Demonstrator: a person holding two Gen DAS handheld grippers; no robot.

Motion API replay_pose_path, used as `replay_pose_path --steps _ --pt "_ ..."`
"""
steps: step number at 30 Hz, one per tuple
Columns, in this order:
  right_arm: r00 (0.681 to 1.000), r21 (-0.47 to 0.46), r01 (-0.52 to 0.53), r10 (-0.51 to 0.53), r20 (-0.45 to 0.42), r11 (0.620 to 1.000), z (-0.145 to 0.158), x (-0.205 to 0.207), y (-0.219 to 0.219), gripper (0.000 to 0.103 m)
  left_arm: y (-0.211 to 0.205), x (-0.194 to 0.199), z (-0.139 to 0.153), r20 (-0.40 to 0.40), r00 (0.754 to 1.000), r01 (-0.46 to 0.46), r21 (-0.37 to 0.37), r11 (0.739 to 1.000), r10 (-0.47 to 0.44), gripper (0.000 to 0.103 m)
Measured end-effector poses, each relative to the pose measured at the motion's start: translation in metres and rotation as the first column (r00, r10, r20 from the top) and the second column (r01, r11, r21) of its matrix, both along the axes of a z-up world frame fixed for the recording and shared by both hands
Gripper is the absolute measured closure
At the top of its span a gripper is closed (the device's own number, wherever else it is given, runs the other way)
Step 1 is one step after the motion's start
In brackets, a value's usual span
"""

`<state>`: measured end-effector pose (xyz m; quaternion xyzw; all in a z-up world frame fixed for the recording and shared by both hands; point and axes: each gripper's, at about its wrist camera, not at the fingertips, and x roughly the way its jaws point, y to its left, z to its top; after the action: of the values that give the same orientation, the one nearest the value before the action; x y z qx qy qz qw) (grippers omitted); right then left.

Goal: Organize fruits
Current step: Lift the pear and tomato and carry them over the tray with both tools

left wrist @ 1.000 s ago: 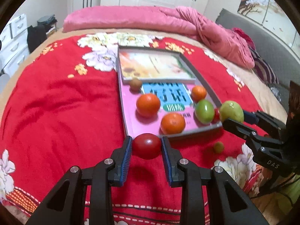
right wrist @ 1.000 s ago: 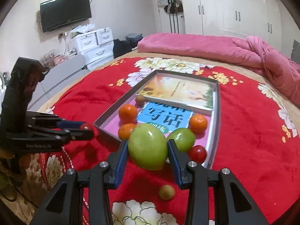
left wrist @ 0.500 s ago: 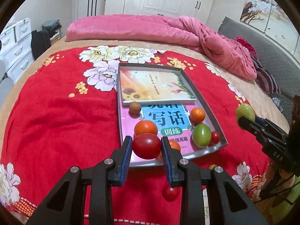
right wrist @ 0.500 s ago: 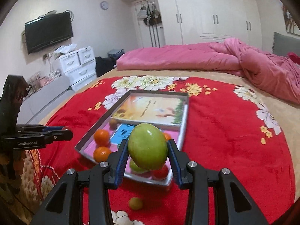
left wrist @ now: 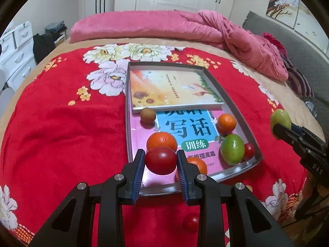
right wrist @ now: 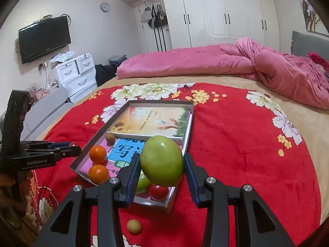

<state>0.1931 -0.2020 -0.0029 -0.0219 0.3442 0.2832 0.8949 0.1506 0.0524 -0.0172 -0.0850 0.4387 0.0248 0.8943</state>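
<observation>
A red tomato [left wrist: 161,160] is clamped between the narrowly set pads of the left gripper [left wrist: 160,162] over the near end of the tray [left wrist: 236,111]. A green fruit [right wrist: 162,160] is gripped by the right gripper [right wrist: 161,164], its jaws set wider. Farther off, oranges [left wrist: 226,123] and books [left wrist: 170,88] are seen in the tray on the red blanket [left wrist: 61,127].

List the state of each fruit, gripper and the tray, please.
Left gripper: shut on red tomato.
Right gripper: shut on green fruit.
Tray: holds books, oranges, other fruit.
Small red fruit: loose on blanket.
Small yellow fruit: loose on blanket.
</observation>
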Motion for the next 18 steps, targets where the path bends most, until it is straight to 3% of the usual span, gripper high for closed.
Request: replay_pose_path --steps 10,18 --pt "0.998 -0.059 -0.055 0.052 -0.041 0.997 -0.019 -0.003 0.017 0.061 -0.002 0.005 -0.017 -0.022 1.000 0.015 0.025 1.000 -0.015 0.071" --pt "0.998 -0.080 -0.013 0.008 -0.057 0.997 -0.033 0.015 0.023 0.061 -0.004 0.008 -0.022 -0.029 0.999 0.022 0.029 0.999 -0.021 0.071"
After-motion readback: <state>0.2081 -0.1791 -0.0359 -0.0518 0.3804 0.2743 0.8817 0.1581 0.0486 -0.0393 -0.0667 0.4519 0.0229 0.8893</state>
